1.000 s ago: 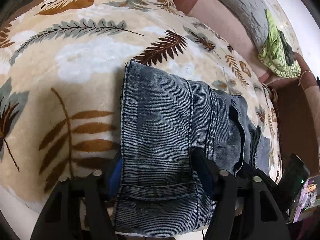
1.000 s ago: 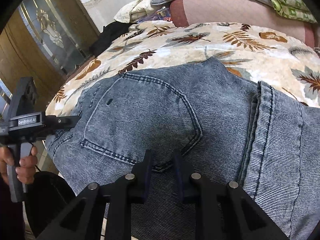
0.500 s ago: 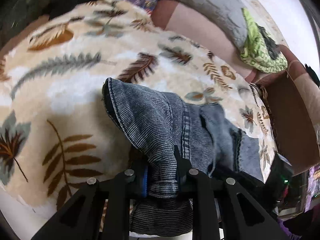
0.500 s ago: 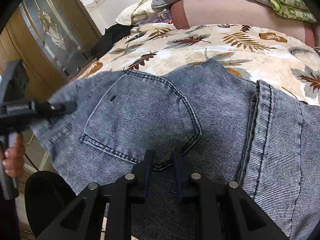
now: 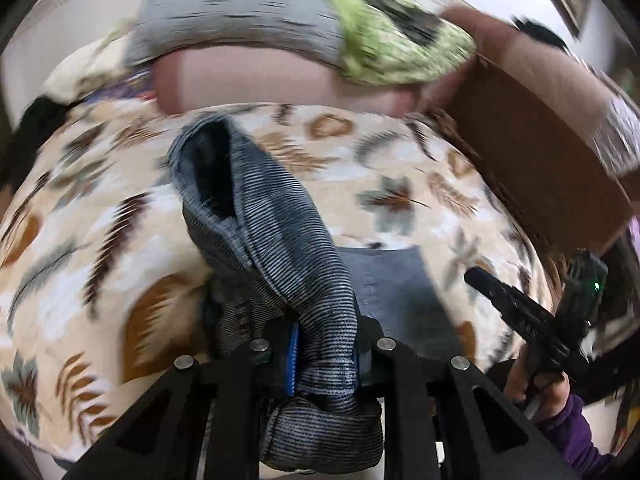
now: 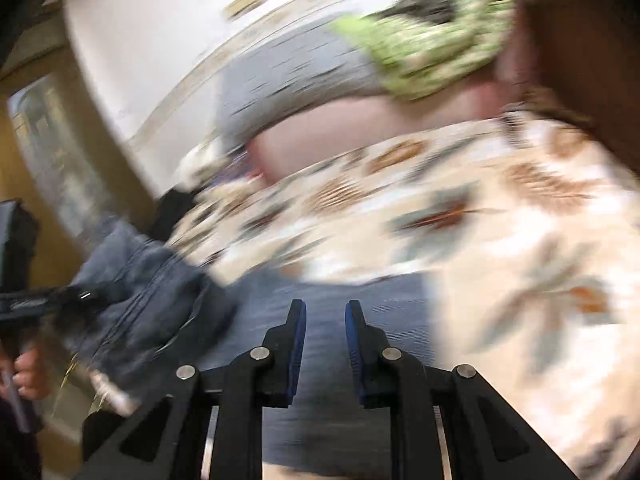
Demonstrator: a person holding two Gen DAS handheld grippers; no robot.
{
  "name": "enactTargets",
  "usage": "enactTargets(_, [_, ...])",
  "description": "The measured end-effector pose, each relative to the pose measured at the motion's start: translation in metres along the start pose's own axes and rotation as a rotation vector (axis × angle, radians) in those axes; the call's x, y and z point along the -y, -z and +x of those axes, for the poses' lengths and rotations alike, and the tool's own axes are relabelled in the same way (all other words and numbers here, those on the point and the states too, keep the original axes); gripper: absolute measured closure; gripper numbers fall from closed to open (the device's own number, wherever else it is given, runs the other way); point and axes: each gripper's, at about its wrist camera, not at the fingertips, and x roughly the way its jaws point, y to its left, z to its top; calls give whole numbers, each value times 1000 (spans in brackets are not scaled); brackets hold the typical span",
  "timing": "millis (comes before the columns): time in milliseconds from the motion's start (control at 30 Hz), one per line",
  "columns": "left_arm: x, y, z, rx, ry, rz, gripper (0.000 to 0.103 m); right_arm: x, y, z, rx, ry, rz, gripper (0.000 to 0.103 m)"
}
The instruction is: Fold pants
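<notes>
Pants (image 5: 280, 240) lie on the bed (image 5: 400, 184), one bunched end lifted and clamped in the left tongs (image 5: 324, 344). Right tongs (image 6: 326, 336) hover parted and empty above the flat denim. Step in hand, judged: carrying the fold over. Next move calls for laying the lifted end squarely on the flat part

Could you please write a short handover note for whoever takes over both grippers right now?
Left gripper: shut on a bunched fold of the jeans, lifted above the blanket.
Right gripper: open, holding nothing, over the flat part of the jeans.
Jeans: partly lifted, the rest lying on the blanket at the near edge.
Done: one end gripped and raised.
Left: probably carry that end over the flat part, lay it down, smooth it. Views are motion-blurred, so check the grip first.
</notes>
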Motion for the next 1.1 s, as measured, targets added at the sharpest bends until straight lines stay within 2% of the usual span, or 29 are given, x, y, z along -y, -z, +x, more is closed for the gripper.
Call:
enactTargets(100, [61, -18, 42, -61, 17, 53, 83, 49, -3, -11, 25, 58, 151, 81])
enactTargets(167, [90, -23, 67, -93, 33, 73, 82, 67, -6, -16, 45, 61, 203, 81])
enactTargets(267, [121, -25, 103, -161, 115, 71, 78, 92, -7, -32, 81, 79, 272, 81])
enactTargets(300, [126, -24, 108, -178, 136, 66, 77, 99, -8, -34, 91, 81, 286, 78])
enactTargets(367, [132, -22, 105, -163, 152, 91, 75, 107, -10, -40, 107, 75, 304, 78])
enactTargets(433, [128, -26, 89, -99, 167, 110, 74, 104, -11, -42, 105, 75, 283, 78])
enactTargets(533, [113, -40, 55, 10, 241, 86, 71, 92, -13, -34, 87, 64, 237, 78])
enactTargets(567, [107, -45, 45, 50, 237, 72, 62, 88, -14, -32, 87, 55, 227, 78])
enactTargets(633, [98, -51, 37, 89, 175, 55, 51, 81, -14, -28, 90, 43, 201, 78])
enactTargets(733, [76, -40, 36, 78, 93, 72, 51, 63, -13, -18, 56, 1, 152, 78])
enactTargets(900, [43, 5, 56, -5, -80, 98, 51, 22, -15, 4, 7, -69, 50, 78])
enactTargets(1100, [39, 44, 71, -81, -56, 134, 51, -8, -22, 53, -93, -71, -35, 78])
